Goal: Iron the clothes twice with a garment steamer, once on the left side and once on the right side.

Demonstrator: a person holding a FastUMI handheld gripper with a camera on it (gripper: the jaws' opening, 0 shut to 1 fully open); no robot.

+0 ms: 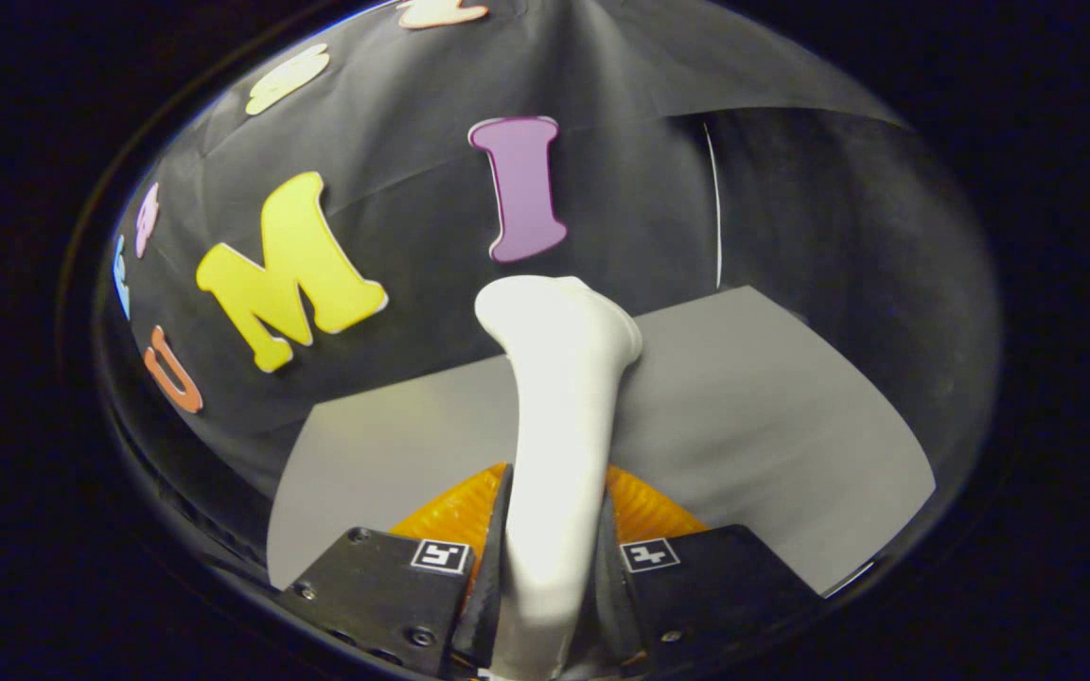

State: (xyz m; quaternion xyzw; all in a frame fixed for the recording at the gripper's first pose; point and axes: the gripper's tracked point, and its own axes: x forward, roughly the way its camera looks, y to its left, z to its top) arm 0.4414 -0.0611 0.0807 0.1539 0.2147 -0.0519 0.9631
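Jaws closed snugly on the white garment steamer (559, 416), one finger (491, 558) pressed to each flank of its handle, presumably so the head can be steered without twisting. Orange part (644, 511) of the steamer's body just past the fingers, on both sides of the handle. Handle running straight ahead from the jaws, flaring into the head (559, 317) well beyond them. Further off, grey surface (772, 416). No clothes visible; likely carried toward them, first pass not yet begun.
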